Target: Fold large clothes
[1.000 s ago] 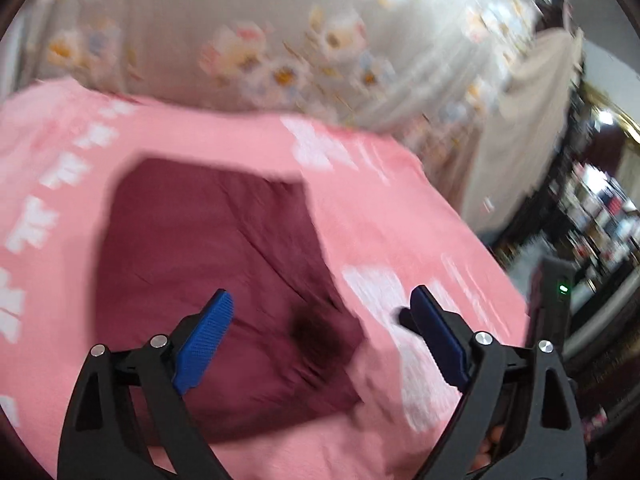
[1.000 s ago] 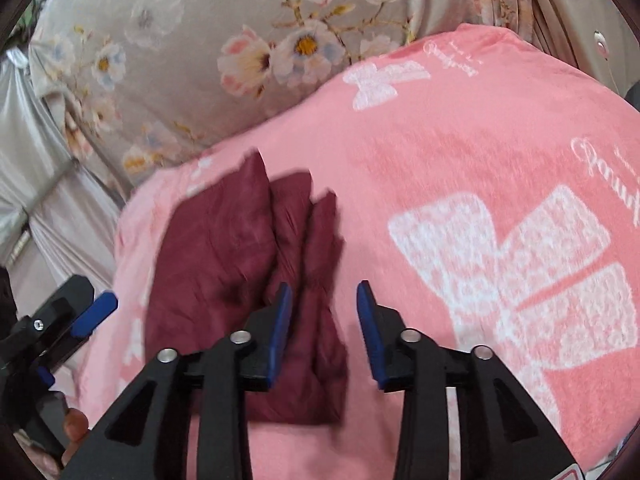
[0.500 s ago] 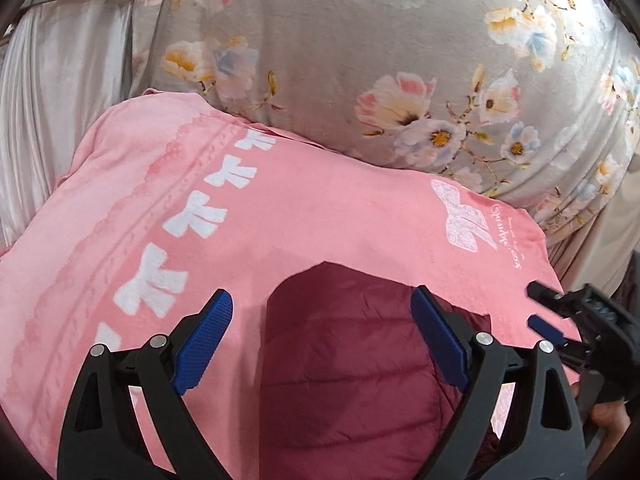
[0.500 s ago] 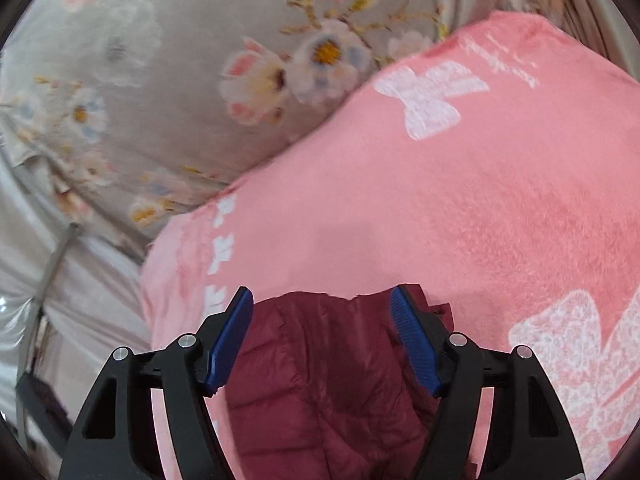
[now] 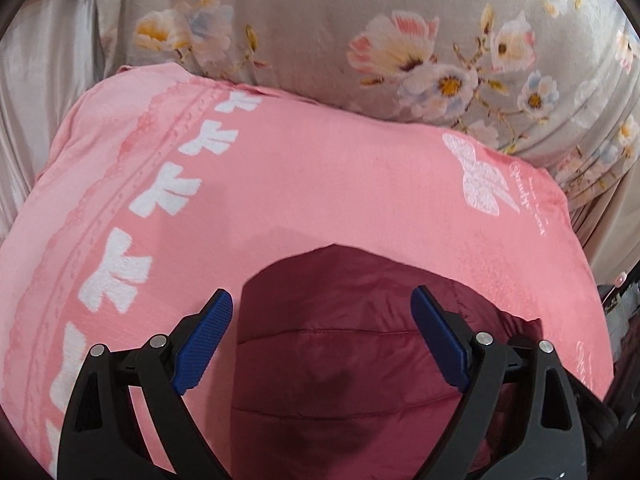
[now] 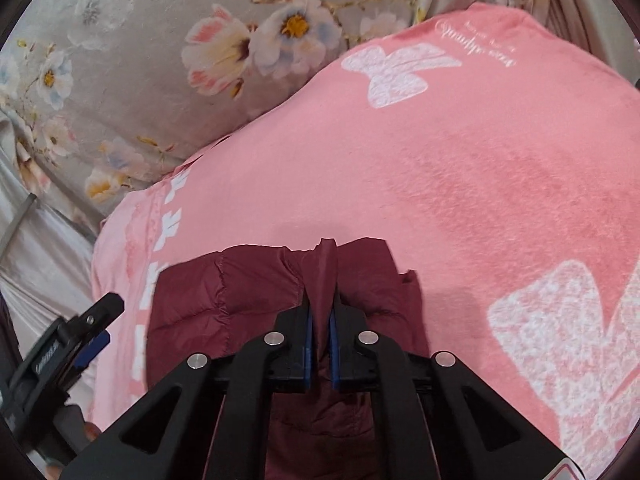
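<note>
A raised fold of the maroon quilted jacket [image 6: 248, 292], which is lying on the pink blanket [image 6: 480, 184], is being pinched by the right gripper [image 6: 321, 344], its jaws having just been closing, while the left gripper [image 5: 320, 340] is being held wide open, gripping nothing, above the jacket.

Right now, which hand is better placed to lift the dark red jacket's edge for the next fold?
Right: the right gripper is shut on the jacket. The left gripper has open jaws above it.
</note>
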The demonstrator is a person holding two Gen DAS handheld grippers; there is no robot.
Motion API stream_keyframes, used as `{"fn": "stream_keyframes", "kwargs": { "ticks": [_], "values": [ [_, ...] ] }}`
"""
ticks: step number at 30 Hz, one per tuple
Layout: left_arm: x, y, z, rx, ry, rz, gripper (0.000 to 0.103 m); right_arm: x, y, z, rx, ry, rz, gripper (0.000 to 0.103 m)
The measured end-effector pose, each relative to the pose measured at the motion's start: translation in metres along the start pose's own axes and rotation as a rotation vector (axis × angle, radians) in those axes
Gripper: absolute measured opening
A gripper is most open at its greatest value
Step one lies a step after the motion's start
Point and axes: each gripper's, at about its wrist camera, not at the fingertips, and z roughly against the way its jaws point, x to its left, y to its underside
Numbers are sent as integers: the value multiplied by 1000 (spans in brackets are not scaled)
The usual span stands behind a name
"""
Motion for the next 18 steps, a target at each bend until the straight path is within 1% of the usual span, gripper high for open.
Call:
{"fn": "stream_keyframes", "kwargs": {
  "ticks": [3,7,12,18],
  "values": [
    [-11,12,-23,44,-1,-11,88,-15,12,-5,-33,22,16,5],
    [-19,28,-50,84,-4,-13,88,-33,24,-14,-53,19,14,5],
    [-23,37,-59,53,-22,-23,94,-45,32,-29,-48,-6,17,5],
    [-25,47,-70,25,-49,-51,98,-45,38,-39,-52,-14,42,5]
  ]
}}
